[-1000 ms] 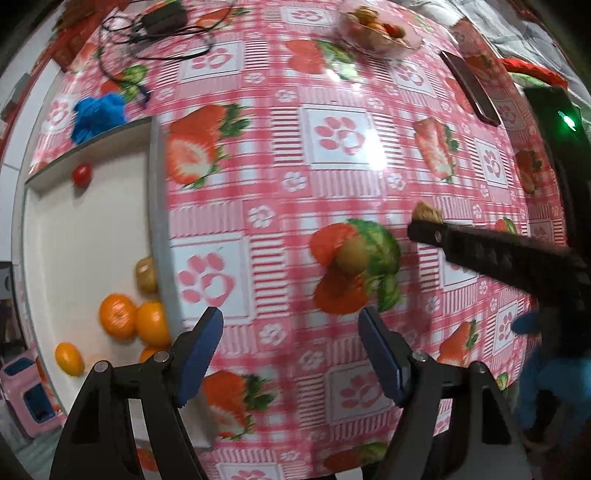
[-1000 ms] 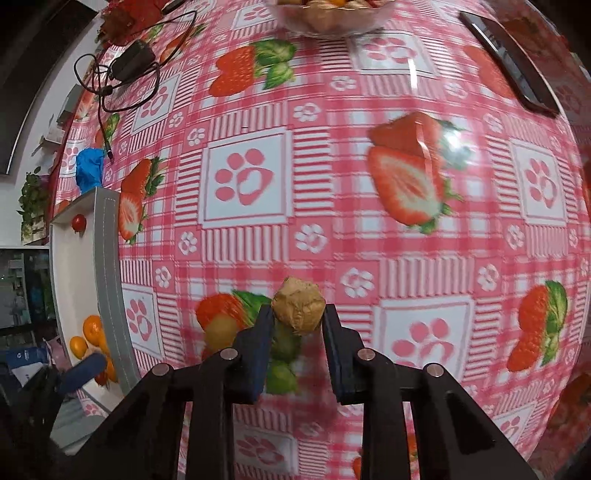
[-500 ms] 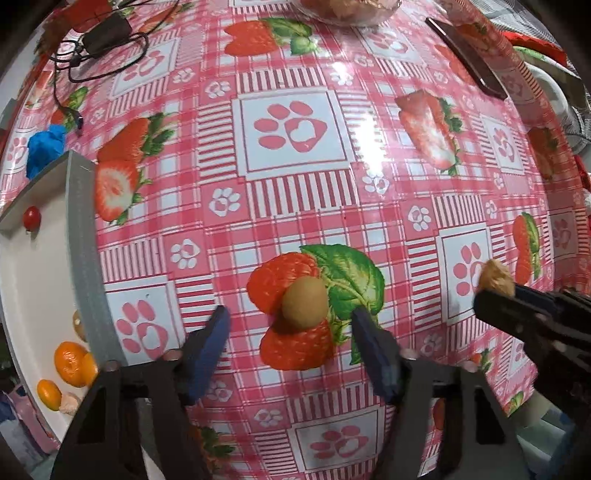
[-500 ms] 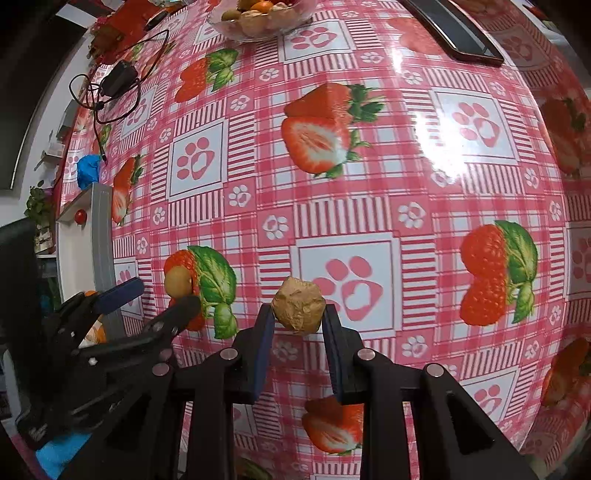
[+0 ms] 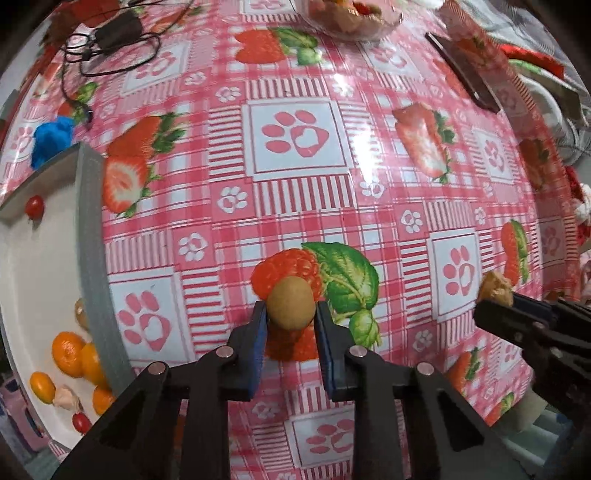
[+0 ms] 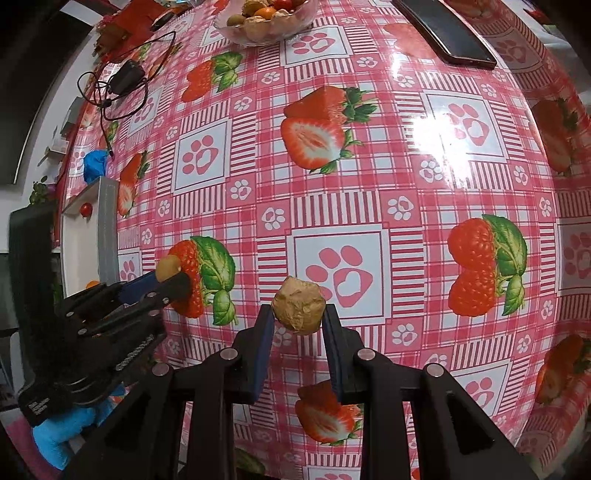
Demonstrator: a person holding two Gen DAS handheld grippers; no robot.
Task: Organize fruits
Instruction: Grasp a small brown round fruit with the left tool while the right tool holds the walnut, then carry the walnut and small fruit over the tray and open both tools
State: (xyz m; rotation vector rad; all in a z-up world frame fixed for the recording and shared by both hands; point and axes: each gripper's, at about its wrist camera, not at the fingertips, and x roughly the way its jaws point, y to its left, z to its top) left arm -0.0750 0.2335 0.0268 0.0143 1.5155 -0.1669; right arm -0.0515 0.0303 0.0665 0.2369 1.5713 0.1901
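Note:
A brown kiwi [image 5: 290, 308] lies on the strawberry-print tablecloth, and my left gripper [image 5: 290, 315] points straight down over it. Its jaws are closing, and both blue pads touch the kiwi's sides. The right wrist view shows the same kiwi [image 6: 168, 266] at the tip of the left gripper [image 6: 173, 276]. My right gripper [image 6: 298, 317] is shut on a wrinkled tan walnut [image 6: 299, 310] and holds it above the cloth. It stands to the right of the left gripper, and the left wrist view shows that walnut [image 5: 495, 285] too.
A white tray with a grey rim [image 5: 90, 236] at the left holds oranges [image 5: 66, 354], cherry tomatoes [image 5: 34, 205] and another kiwi [image 5: 80, 312]. A glass bowl [image 6: 266, 22] of fruit and nuts stands at the back. A phone [image 6: 443, 33], a charger cable [image 6: 125, 79] and a blue lump [image 5: 50, 138] also lie on the cloth.
The left gripper came down over the kiwi and its jaws narrowed from wide apart to touching the fruit. The right gripper moved right with the walnut, then held still.

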